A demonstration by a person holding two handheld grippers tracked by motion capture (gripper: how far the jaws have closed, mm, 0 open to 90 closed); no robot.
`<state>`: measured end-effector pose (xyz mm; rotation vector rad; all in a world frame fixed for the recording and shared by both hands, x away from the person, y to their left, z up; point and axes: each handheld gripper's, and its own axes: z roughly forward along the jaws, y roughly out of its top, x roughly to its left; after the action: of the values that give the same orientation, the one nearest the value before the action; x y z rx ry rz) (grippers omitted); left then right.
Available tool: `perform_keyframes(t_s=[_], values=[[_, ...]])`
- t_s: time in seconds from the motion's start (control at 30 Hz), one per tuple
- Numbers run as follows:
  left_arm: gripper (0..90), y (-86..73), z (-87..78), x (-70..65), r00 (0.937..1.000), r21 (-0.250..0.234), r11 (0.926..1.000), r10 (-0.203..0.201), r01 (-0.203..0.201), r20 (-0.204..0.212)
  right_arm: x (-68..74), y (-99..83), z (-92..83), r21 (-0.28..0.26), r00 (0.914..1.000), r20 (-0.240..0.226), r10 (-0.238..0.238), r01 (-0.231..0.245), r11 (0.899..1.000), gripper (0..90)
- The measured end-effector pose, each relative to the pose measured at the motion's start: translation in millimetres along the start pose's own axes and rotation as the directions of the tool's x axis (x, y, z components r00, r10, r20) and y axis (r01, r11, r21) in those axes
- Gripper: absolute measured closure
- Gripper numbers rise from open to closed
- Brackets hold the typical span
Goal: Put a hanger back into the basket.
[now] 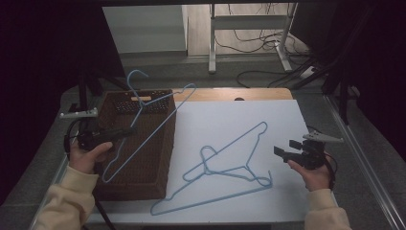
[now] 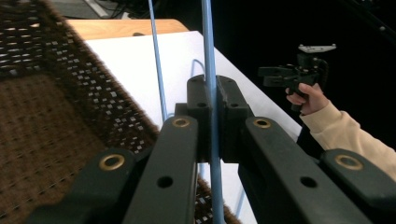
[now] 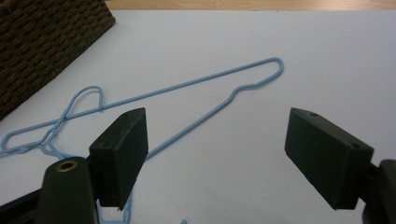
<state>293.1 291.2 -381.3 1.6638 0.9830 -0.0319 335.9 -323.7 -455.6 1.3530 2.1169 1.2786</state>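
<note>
Fingers [image 2: 212, 100] tight around blue hanger [image 2: 208, 46]

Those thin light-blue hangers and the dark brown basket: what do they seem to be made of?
The light-blue hangers, one clamped in the left gripper over the basket and two on the white sheet, look like bent wire with a smooth blue coating: thin, even rod, twisted at the neck. The dark brown basket looks woven, wicker or plastic rattan; its matte walls show a plaited, perforated pattern.

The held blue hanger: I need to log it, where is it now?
In the high view, the held hanger hangs at left over the brown basket, clamped in the left gripper.
</note>
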Motion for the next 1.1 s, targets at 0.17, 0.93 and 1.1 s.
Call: perform_keyframes(t_s=[0.17,0.93,1.1], values=[[85.9,-3.7,-7.5,15.7,0.9996,0.000,0.9999,-0.017,0.017,-0.025,-0.1,-0.1,0.6,0.002,1.0000,-0.001,-0.001,0.001,1.000,21.3],[85.9,-17.9,-34.2,57.8,0.9946,0.019,0.9989,-0.040,0.042,-0.096,0.6,-0.4,1.3,0.009,1.0000,0.002,-0.004,0.004,1.000,21.2],[85.9,-22.6,-33.3,68.5,0.9929,0.026,0.9984,-0.048,0.051,-0.109,0.9,-0.5,1.7,0.013,1.0000,0.001,-0.005,0.005,1.000,21.2]])
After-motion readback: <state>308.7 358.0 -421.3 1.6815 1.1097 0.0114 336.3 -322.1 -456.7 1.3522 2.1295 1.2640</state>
